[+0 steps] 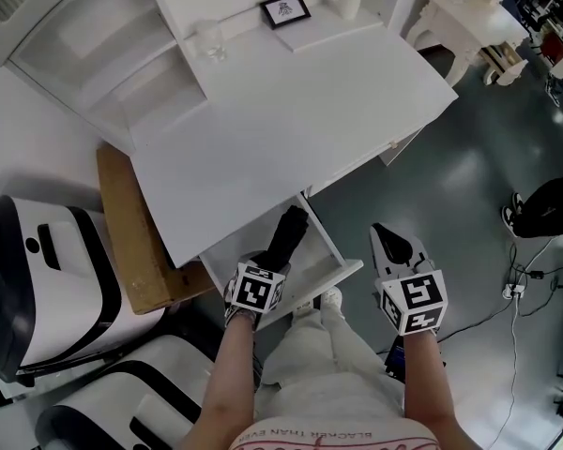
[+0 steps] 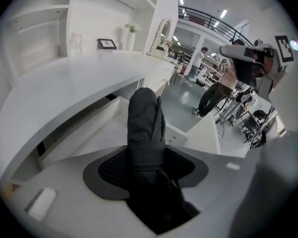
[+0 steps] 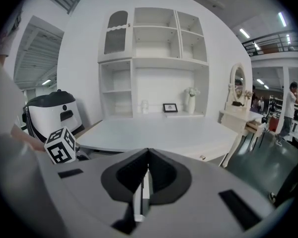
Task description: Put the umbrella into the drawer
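Over the open white drawer (image 1: 314,268), left tool (image 2: 146,170) pinches the black umbrella (image 2: 145,123); right tool (image 3: 148,170) pressed together.

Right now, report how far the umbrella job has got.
Done: the white desk drawer stands pulled open, and the left tool is clamped on the black folded umbrella. In hand: the umbrella is angled down over the drawer. Left: lay it inside and let go. The right tool is shut, empty.

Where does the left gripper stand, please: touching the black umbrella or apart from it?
Touching. The left gripper view shows the left gripper clamped on the black umbrella.
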`<action>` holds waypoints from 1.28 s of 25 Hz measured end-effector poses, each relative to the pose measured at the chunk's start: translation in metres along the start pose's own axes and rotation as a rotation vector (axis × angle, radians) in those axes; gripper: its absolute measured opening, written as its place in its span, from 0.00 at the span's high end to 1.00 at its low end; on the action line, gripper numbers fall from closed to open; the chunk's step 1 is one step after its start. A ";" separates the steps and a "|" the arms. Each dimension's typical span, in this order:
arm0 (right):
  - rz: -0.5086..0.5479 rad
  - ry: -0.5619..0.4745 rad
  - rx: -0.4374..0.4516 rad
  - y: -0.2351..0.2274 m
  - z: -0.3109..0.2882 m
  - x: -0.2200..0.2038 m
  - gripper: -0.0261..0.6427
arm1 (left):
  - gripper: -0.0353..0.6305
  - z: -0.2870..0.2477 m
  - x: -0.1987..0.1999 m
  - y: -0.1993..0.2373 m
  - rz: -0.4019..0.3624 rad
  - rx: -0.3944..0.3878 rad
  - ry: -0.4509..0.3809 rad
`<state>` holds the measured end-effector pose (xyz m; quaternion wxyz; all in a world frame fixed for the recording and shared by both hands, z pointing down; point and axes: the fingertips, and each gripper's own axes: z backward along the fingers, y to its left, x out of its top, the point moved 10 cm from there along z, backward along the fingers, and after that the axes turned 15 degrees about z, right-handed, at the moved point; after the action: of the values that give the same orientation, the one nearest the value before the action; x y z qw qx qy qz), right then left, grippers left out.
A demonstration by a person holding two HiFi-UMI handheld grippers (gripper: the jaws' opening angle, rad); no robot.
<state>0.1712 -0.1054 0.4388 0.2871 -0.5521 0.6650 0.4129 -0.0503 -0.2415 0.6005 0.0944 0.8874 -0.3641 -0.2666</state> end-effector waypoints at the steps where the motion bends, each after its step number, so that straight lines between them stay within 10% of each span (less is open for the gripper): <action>1: -0.001 0.003 0.003 0.000 -0.002 -0.001 0.95 | 0.59 -0.003 -0.001 0.001 0.004 0.002 0.009; 32: -0.041 0.132 0.074 -0.008 -0.034 -0.054 0.95 | 0.60 -0.095 -0.001 0.043 0.154 0.072 0.076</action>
<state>0.1942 -0.1084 0.4993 0.2713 -0.5808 0.6857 0.3449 -0.0253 -0.2737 0.6959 0.0964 0.8690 -0.4368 -0.2116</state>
